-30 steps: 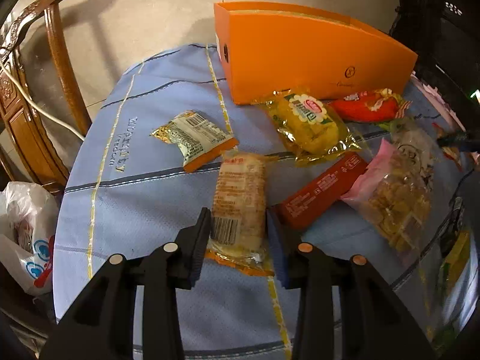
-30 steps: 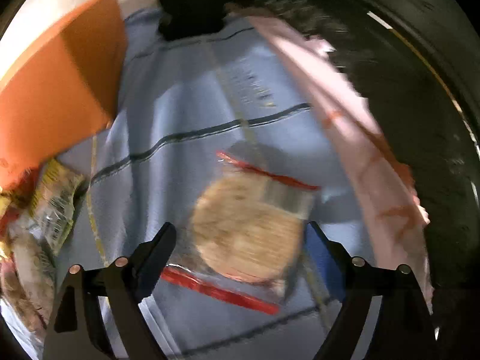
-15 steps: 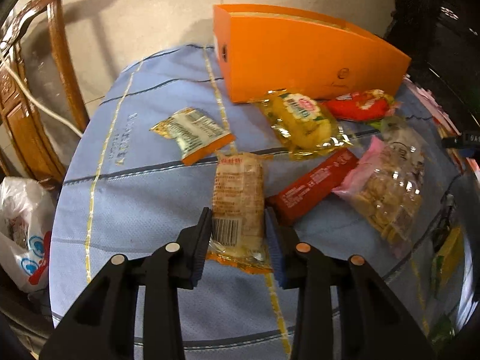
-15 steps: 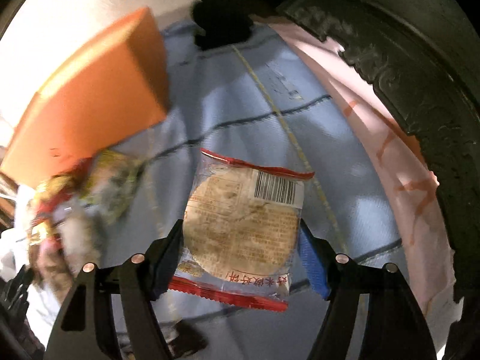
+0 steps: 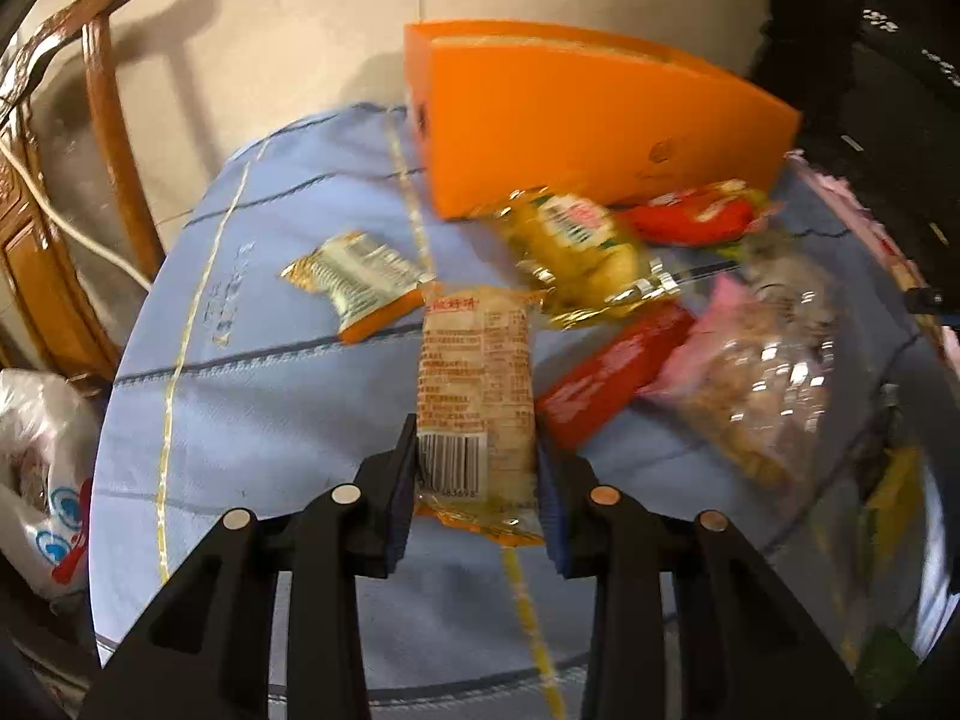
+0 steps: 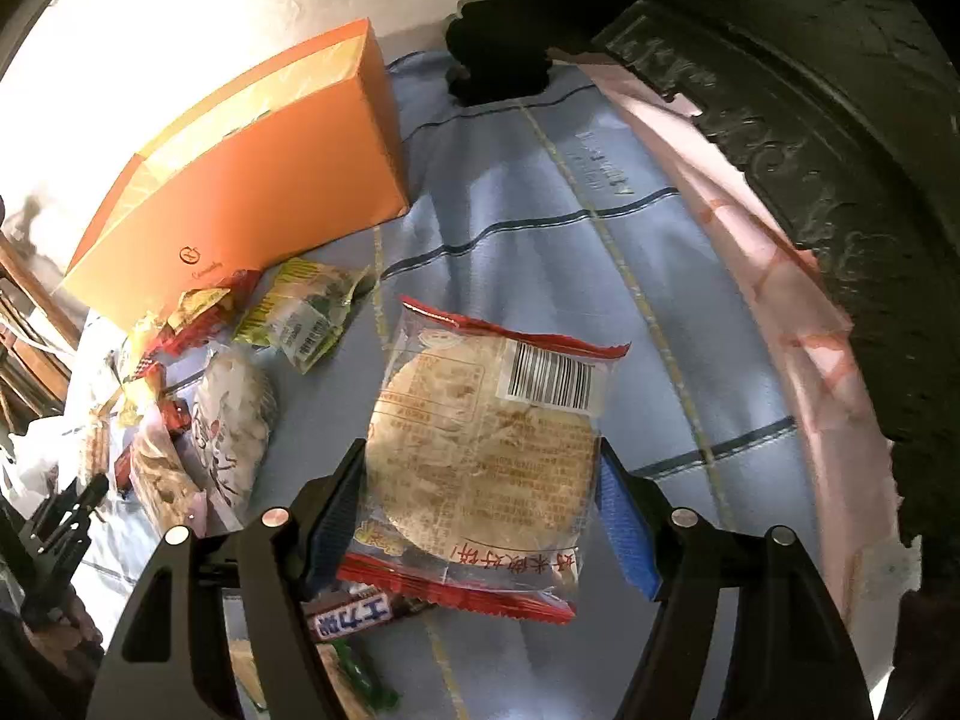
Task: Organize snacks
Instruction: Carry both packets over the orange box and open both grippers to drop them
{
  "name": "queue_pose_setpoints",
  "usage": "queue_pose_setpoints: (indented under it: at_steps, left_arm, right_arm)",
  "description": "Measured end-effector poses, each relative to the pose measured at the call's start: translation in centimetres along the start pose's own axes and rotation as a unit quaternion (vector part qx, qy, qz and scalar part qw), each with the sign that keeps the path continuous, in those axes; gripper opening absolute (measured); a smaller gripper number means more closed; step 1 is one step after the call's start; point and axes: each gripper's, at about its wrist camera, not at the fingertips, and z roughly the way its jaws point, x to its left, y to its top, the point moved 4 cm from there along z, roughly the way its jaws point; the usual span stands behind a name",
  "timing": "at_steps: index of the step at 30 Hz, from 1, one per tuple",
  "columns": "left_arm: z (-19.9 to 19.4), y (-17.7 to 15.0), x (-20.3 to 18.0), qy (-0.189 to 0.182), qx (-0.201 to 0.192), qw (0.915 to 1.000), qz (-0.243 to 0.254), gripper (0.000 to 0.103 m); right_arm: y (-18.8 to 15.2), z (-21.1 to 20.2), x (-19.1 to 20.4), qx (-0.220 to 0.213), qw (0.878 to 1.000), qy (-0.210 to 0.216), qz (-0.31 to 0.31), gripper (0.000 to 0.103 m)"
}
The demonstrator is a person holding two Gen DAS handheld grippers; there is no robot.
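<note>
A barcode (image 6: 549, 375) is printed on the clear, red-edged wrapper of the round rice cracker (image 6: 480, 450), with red Chinese characters along its near edge. Another barcode (image 5: 451, 461) sits on the long orange-ended snack packet (image 5: 477, 390). A small round emblem (image 6: 189, 254) with tiny unreadable lettering marks the orange cardboard box (image 6: 240, 192). Faint pale lettering on the blue tablecloth (image 5: 270, 408) is illegible.

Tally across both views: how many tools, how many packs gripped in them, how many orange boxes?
Tools: 2 (left tool; right tool, whose jaws have just been closing on its pack)
Gripped packs: 2 (long pack, round pack)
Orange boxes: 1 (box)
Total: 5
</note>
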Motion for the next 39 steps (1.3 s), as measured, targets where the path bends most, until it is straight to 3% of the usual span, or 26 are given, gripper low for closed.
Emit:
queue_pose_setpoints:
  at_steps: [6,10,13,20,30,31,32,33,35,39]
  left_arm:
    - [-4.8,2.9,-0.5,-0.029,-0.057,0.9979,-0.005,0.033]
    - [-7.5,5.5,-1.2,-0.04,-0.089,0.9952,0.006,0.034]
    - [-9.1,7.8,-2.2,-0.047,-0.111,0.9926,0.013,0.034]
    - [-11.6,16.5,-3.7,-0.057,-0.167,0.9835,0.038,0.034]
    - [-9.7,29.1,-2.9,-0.028,-0.192,0.9808,0.019,0.035]
    - [-9.3,30.0,-2.7,-0.027,-0.19,0.9813,0.013,0.037]
    - [-8.6,31.2,-2.6,-0.036,-0.186,0.9818,0.002,0.062]
    - [-7.8,31.9,-2.4,-0.042,-0.178,0.9831,-0.008,0.099]
    - [-6.4,32.4,-1.7,-0.014,-0.163,0.9861,-0.03,0.099]
    - [-5.3,29.3,-1.4,-0.007,-0.14,0.99,-0.018,0.099]
  right_arm:
    - [0.1,-2.2,0.2,-0.02,1.0,0.011,0.002,0.073]
    - [2.2,-5.0,1.9,-0.056,0.998,0.033,-0.011,0.073]
    - [5.1,-8.1,3.9,-0.096,0.993,0.058,-0.027,0.073]
    - [13.0,-15.5,10.3,-0.182,0.974,0.103,-0.092,0.073]
    - [22.9,-17.8,15.8,-0.239,0.955,0.096,-0.149,0.073]
    - [24.1,-17.6,16.4,-0.235,0.954,0.103,-0.154,0.073]
    - [24.8,-17.0,17.1,-0.225,0.954,0.109,-0.162,0.073]
    - [25.5,-16.2,17.5,-0.214,0.956,0.105,-0.17,0.074]
    - [26.2,-14.5,17.2,-0.207,0.961,0.052,-0.175,0.085]
    - [23.2,-12.6,15.1,-0.183,0.965,0.024,-0.184,0.086]
